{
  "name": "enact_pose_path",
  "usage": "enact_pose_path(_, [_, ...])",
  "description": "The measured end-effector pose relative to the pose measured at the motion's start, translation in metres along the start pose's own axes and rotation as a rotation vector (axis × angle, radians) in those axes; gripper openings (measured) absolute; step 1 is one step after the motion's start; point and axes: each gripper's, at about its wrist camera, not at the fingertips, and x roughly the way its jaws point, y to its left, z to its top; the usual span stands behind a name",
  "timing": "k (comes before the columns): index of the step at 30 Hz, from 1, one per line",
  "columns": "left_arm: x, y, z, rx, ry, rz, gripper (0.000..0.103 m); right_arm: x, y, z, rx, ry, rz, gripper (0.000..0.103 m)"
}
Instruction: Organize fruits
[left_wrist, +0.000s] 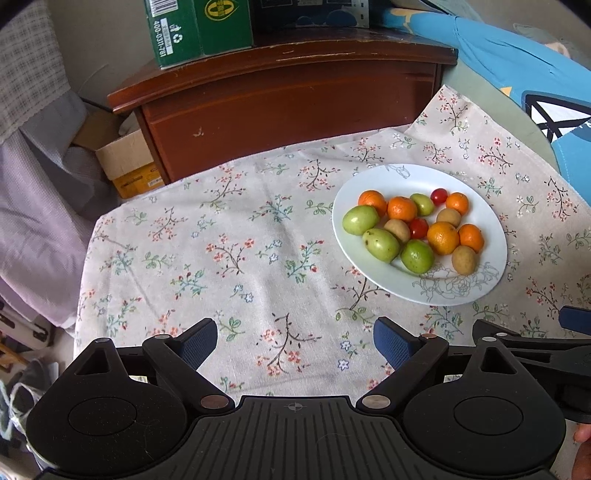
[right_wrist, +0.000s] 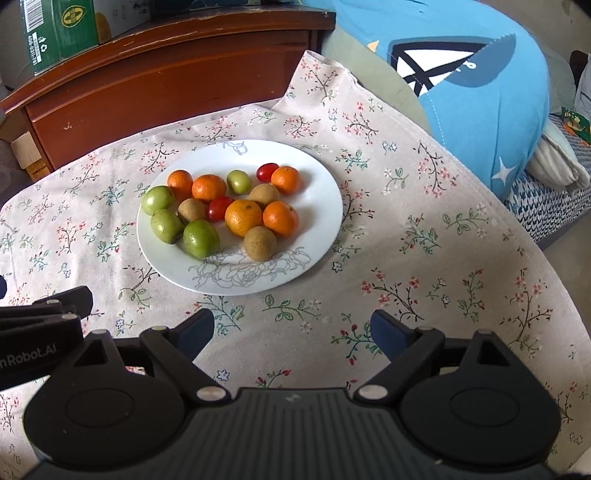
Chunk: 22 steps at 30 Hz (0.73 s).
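Floral tablecloth (left_wrist: 229, 258) covers the table; its far edge butts against a brown wooden cabinet (left_wrist: 280, 110), and its far right corner runs up onto a blue cushion (right_wrist: 480, 92). White plate (right_wrist: 325, 206) sits right of centre in the left wrist view, left of centre in the right wrist view, set back from the near edge. The whole left half of the cloth is bare, as is a wide strip between the plate and the near edge. On the plate, all touching or just beside each other: five oranges (right_wrist: 243, 217), four green fruits (right_wrist: 201, 238), three brown kiwi-like fruits (right_wrist: 259, 242), two cherry tomatoes (right_wrist: 220, 208). Left gripper (left_wrist: 295, 345) and right gripper (right_wrist: 291, 332) hover side by side over the near edge, jaws spread wide, nothing between them.
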Motion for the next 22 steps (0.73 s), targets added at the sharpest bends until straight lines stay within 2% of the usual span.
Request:
enact_pose_path(9, [-0.012,0.012,-0.038,-0.011,0.03,-0.002,0.093,-0.005,0.007,-0.04,-0.022,0.025,0.037,0.091])
enact_pose_path(16, [-0.02,0.027,-0.068,-0.076,0.064,-0.02,0.093,-0.013,0.013,-0.067,-0.05,0.04,0.071,0.091])
enact_pose_path(22, [-0.031,0.03,-0.086,-0.07,0.064,-0.006,0.093,-0.026,0.014,-0.09,-0.031,0.044,0.078,0.091])
